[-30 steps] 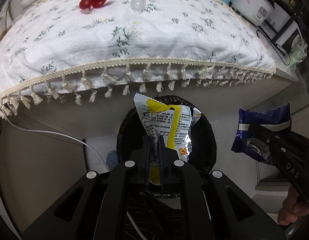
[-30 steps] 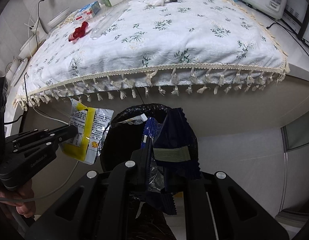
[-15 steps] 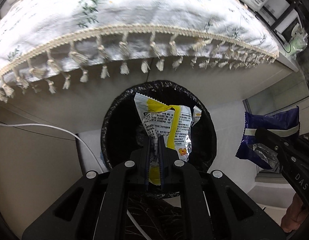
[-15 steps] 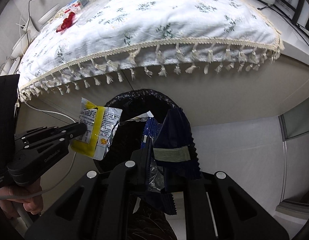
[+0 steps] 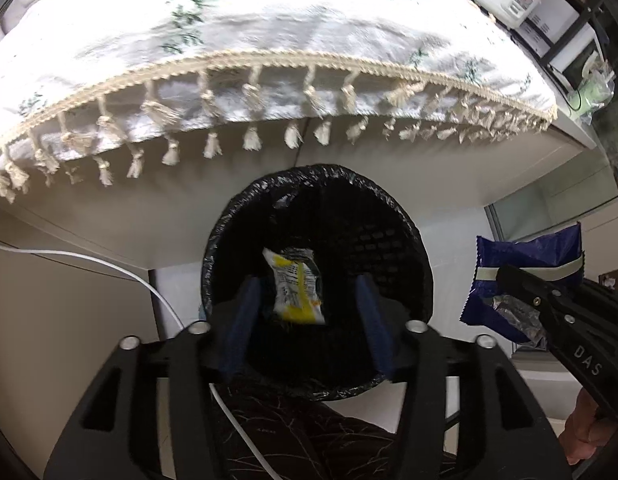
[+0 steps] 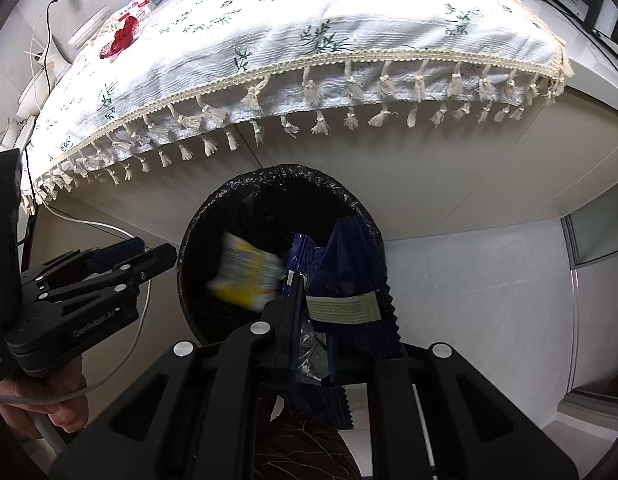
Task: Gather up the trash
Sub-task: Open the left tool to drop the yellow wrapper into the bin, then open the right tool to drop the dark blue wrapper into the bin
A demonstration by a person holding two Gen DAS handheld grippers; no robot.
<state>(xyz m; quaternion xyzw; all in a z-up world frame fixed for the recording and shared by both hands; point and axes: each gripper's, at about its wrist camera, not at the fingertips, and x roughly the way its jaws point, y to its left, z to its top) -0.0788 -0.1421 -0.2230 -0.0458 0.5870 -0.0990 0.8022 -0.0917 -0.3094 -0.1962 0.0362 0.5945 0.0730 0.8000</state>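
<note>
Yellow-white crinkly snack wrapper (image 5: pixel 295 286) just released, now blurred mid-fall inside black-lined mesh bin (image 5: pixel 413 248). Left gripper (image 5: pixel 307 300) jaws spread wide, empty; clamped wrapper half second ago. Right gripper (image 6: pixel 313 300) jaws pinched on dark blue foil wrapper (image 6: pixel 349 264), above bin mouth, likely next drop. Tasselled floral cloth (image 6: pixel 309 28) overhangs desk just above; red clip (image 6: pixel 123 36) remains there.

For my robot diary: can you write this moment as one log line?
left gripper: open | yellow wrapper: falling into bin | right gripper: shut on blue wrapper
</note>
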